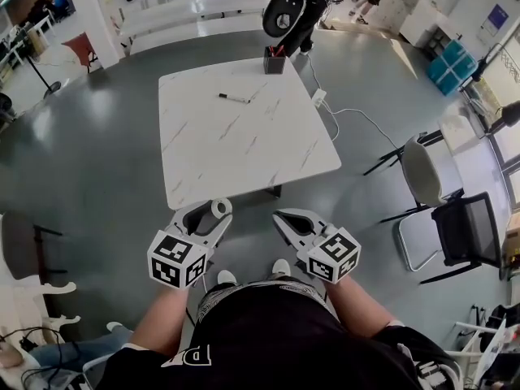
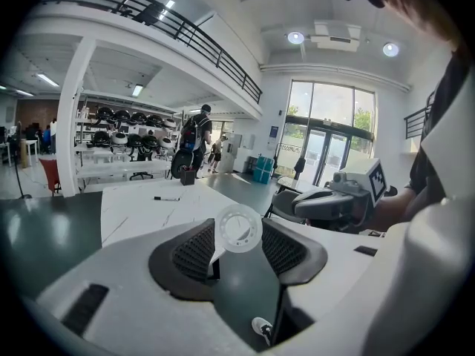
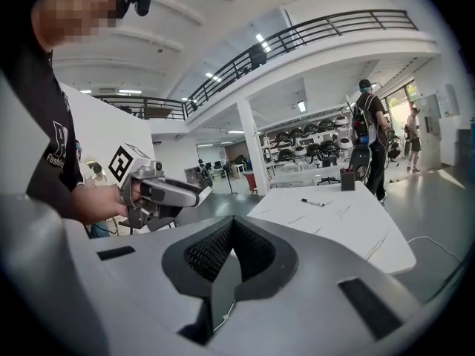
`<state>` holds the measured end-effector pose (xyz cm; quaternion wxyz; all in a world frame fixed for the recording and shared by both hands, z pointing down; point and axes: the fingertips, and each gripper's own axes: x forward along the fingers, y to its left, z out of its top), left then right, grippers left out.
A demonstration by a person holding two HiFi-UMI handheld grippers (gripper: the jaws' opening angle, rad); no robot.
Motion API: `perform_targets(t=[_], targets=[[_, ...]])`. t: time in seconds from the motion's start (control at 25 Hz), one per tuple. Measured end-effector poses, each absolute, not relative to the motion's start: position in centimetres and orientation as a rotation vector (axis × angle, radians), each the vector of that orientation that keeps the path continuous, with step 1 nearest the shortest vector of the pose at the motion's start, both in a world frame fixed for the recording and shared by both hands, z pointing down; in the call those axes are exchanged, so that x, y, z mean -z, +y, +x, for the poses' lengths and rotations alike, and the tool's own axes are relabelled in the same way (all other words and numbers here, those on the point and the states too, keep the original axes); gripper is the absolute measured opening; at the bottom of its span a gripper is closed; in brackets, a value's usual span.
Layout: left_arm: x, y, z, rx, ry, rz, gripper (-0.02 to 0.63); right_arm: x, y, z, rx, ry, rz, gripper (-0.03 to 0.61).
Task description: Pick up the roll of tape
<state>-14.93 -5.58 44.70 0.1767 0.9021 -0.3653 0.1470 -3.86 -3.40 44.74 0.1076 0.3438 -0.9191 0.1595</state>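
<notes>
A white roll of tape (image 1: 220, 207) sits between the jaws of my left gripper (image 1: 213, 211), held in the air in front of the near edge of the white marble table (image 1: 244, 136). In the left gripper view the roll of tape (image 2: 239, 227) stands on edge with its open face toward the camera, and the left gripper (image 2: 239, 236) is shut on it. My right gripper (image 1: 281, 216) hovers beside it, a little to the right. Its jaws meet at the tips with nothing between them in the right gripper view (image 3: 232, 225).
A black marker (image 1: 233, 98) lies on the table, and a dark pen holder (image 1: 275, 61) stands at its far edge. A power strip (image 1: 318, 97) with a cable lies at the table's right edge. Two chairs (image 1: 422, 173) stand to the right. A person with a backpack (image 1: 284, 10) stands beyond the table.
</notes>
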Motion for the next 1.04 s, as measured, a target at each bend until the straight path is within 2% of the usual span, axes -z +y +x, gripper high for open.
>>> perform_targets(t=[1.04], targets=[[-44.9, -6.4, -14.8, -0.402, -1.036, 2.545, 0.209, -45.1, -4.4, -4.2, -0.503, -2.694, 1.002, 0.003]])
